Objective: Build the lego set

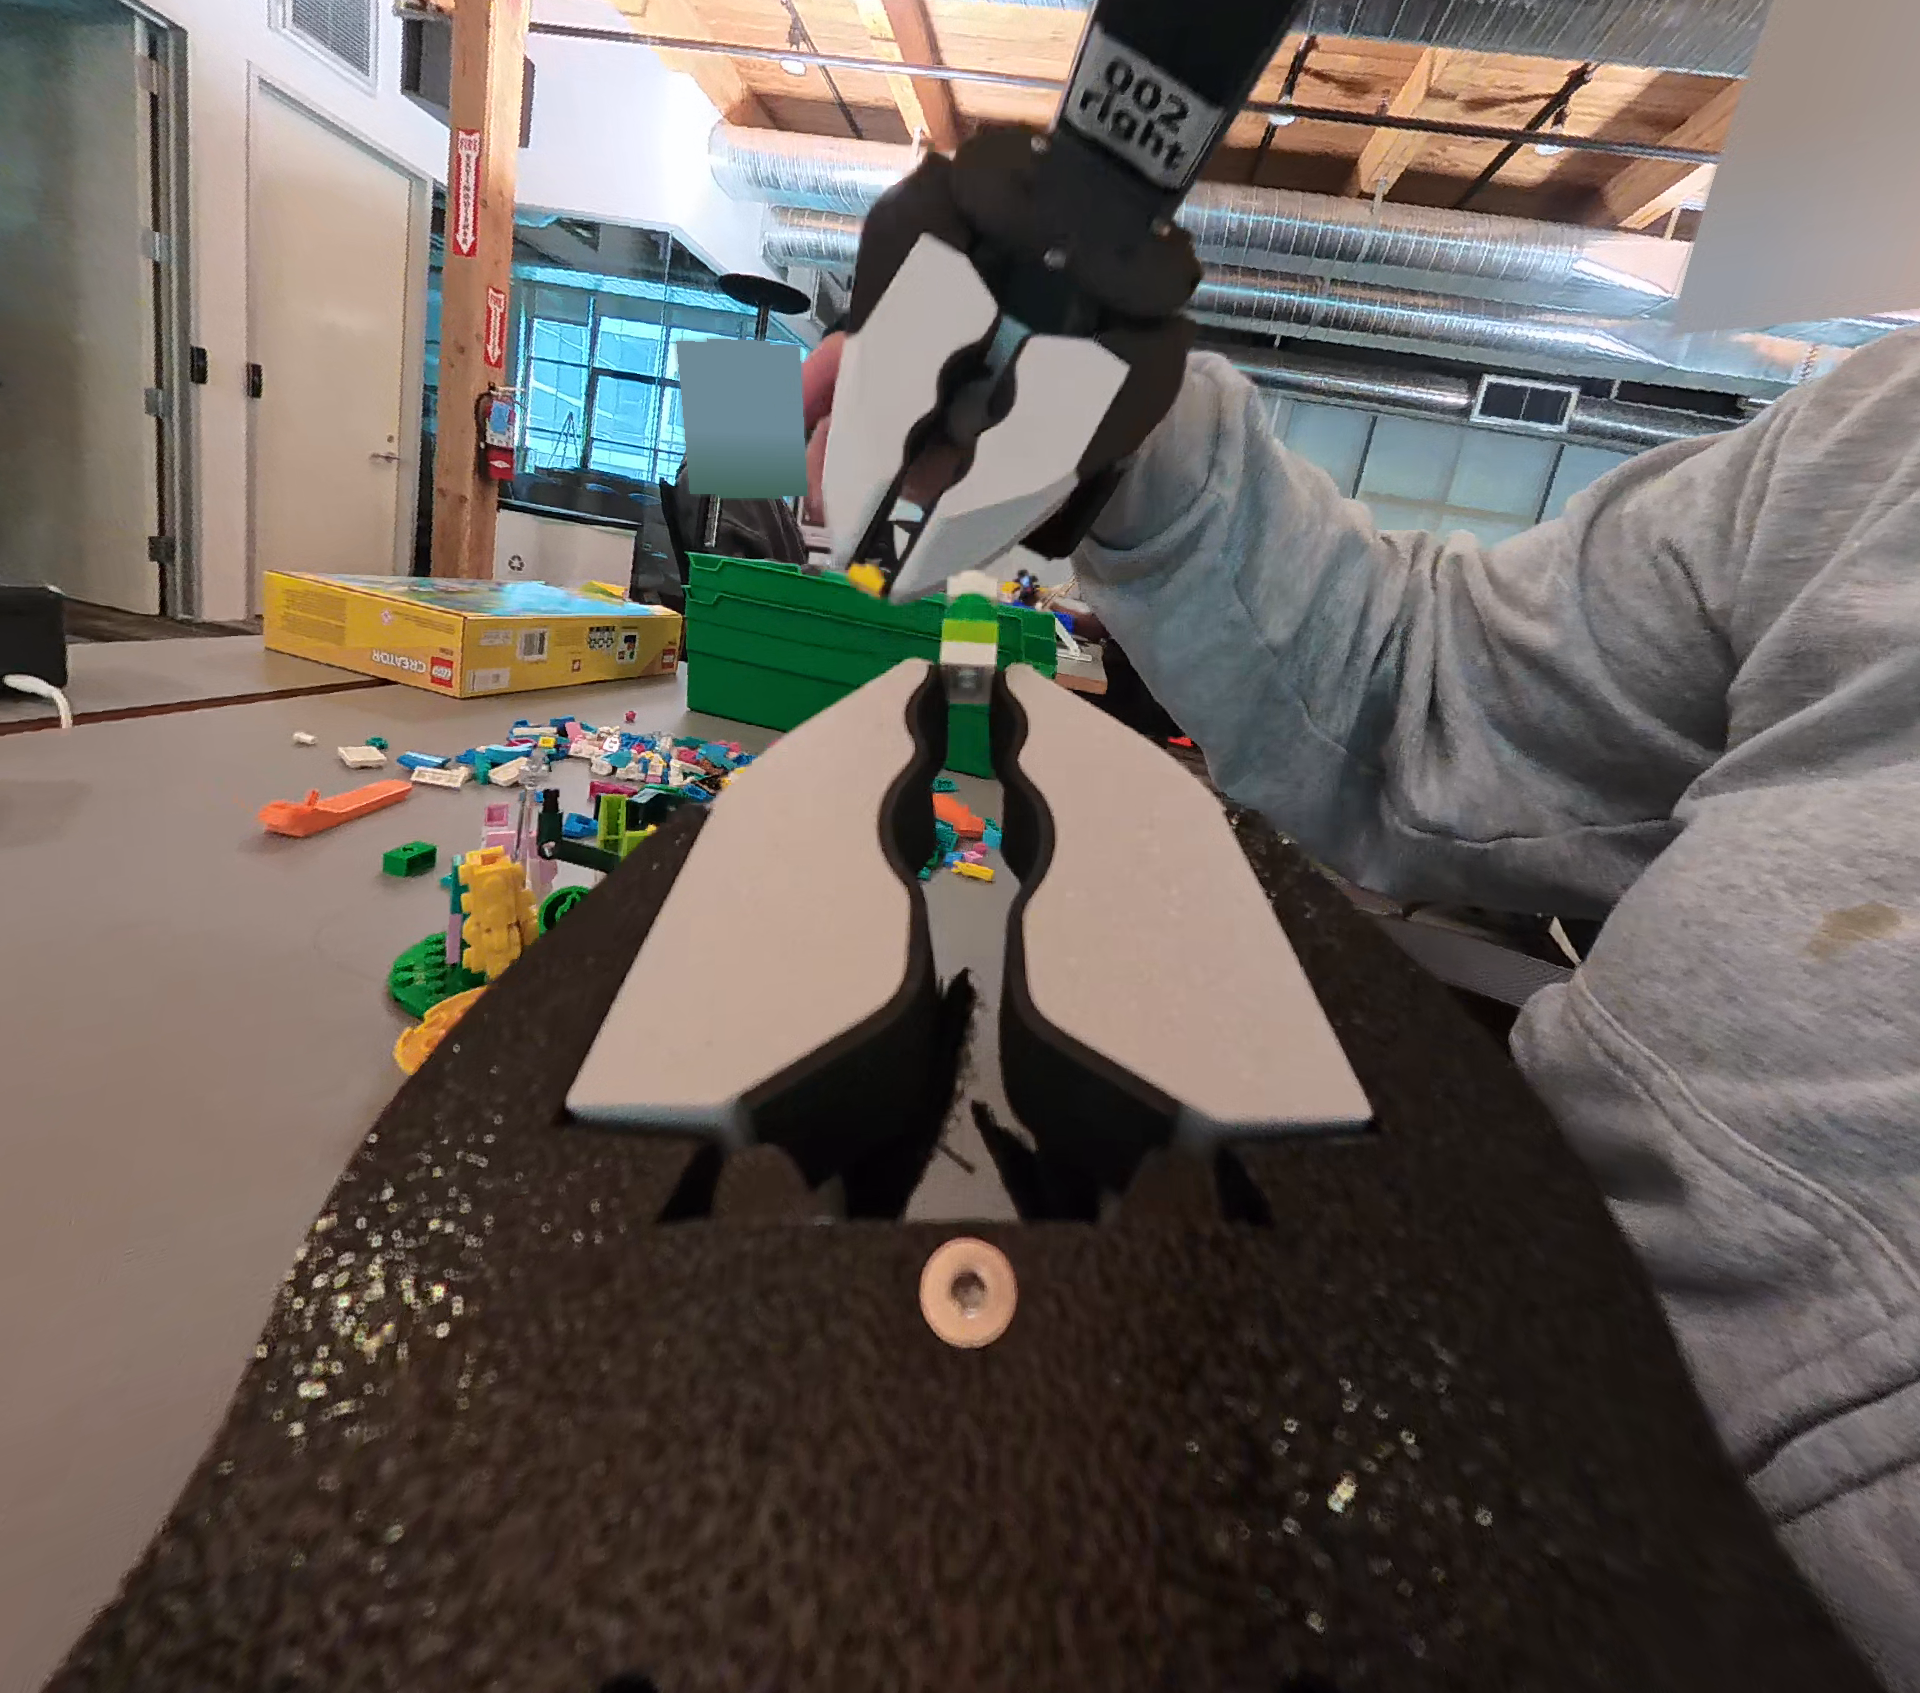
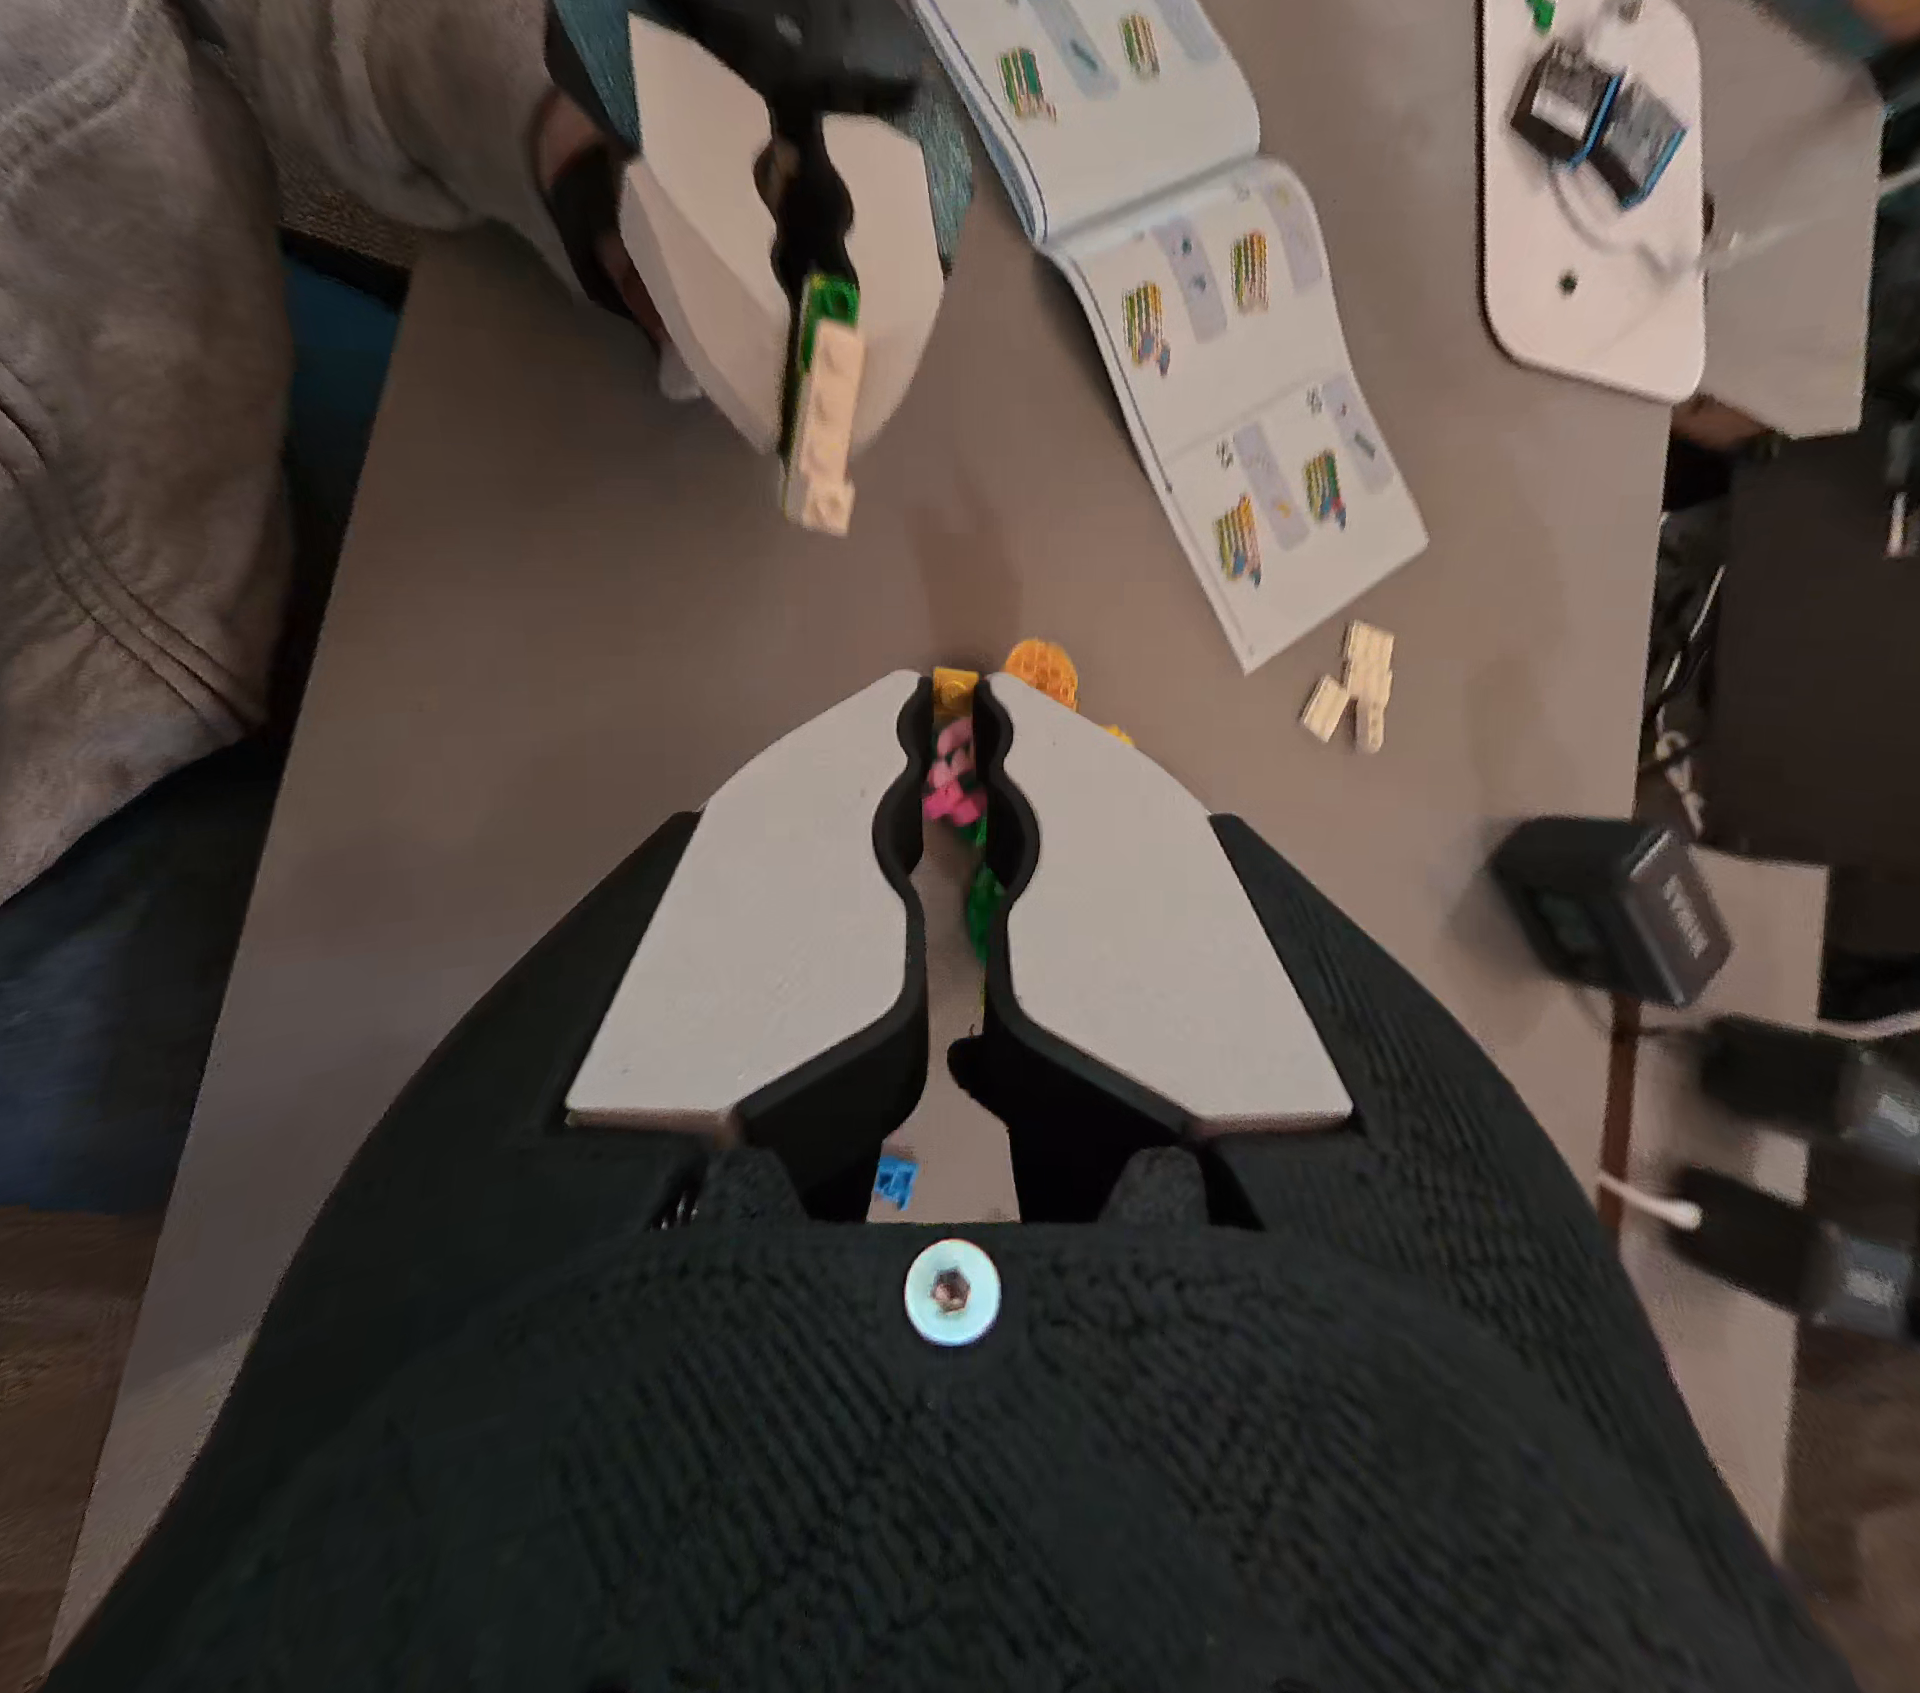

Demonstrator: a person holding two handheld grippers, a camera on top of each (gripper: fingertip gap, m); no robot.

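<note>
Jaws on brick stack (image 1: pixel 968 644), yellow brick (image 2: pixel 952 687)

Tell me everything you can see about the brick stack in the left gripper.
The brick stack is a narrow plastic assembly of white, lime and dark green layers with a white studded face. The left gripper clamps its lower end between both fingertips, and it sticks out past them, held off the table. The right gripper, pinching a small yellow piece, hangs beside its tip.

Right claw (image 2: pixel 956 687) pinches a yellow brick (image 2: pixel 952 685) above the table (image 2: pixel 582 656).
</note>
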